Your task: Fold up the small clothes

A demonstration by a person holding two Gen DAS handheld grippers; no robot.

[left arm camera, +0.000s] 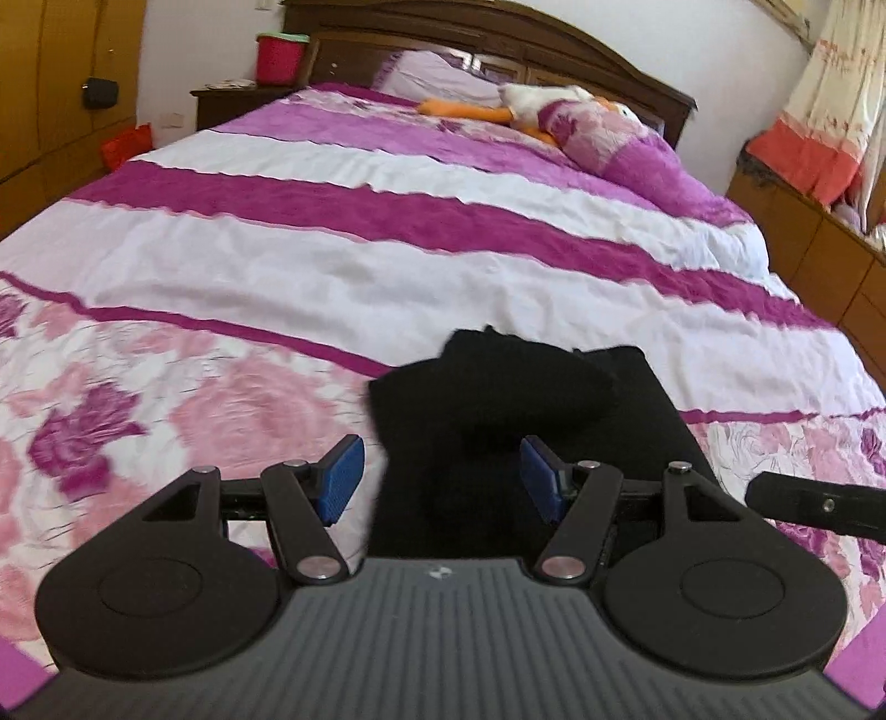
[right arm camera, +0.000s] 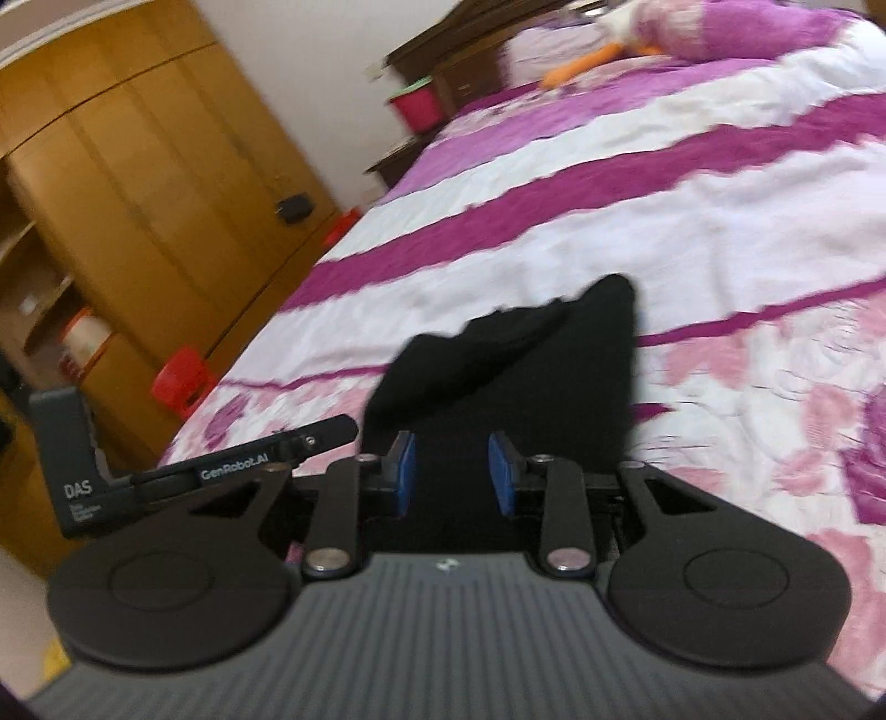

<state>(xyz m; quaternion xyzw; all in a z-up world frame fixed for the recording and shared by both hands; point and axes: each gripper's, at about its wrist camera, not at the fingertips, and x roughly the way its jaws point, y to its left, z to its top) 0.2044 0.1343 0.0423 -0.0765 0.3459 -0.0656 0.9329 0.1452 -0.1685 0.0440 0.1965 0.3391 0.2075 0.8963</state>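
Note:
A small black garment (left arm camera: 515, 410) lies bunched and partly folded on the pink, white and purple bedspread (left arm camera: 332, 266). My left gripper (left arm camera: 440, 479) is open, its blue pads (left arm camera: 343, 479) wide apart, just in front of the garment's near edge with nothing between them. In the right wrist view the same garment (right arm camera: 515, 365) lies ahead. My right gripper (right arm camera: 451, 479) is open with a narrower gap over the garment's near edge. The right gripper's arm shows at the right edge of the left wrist view (left arm camera: 814, 504).
A stuffed duck toy (left arm camera: 531, 108) and pillow (left arm camera: 603, 138) lie by the dark headboard (left arm camera: 498, 33). A nightstand with a red tub (left arm camera: 279, 55) stands at far left. A wooden wardrobe (right arm camera: 138, 166) lines the left side, a low cabinet (left arm camera: 819, 238) the right.

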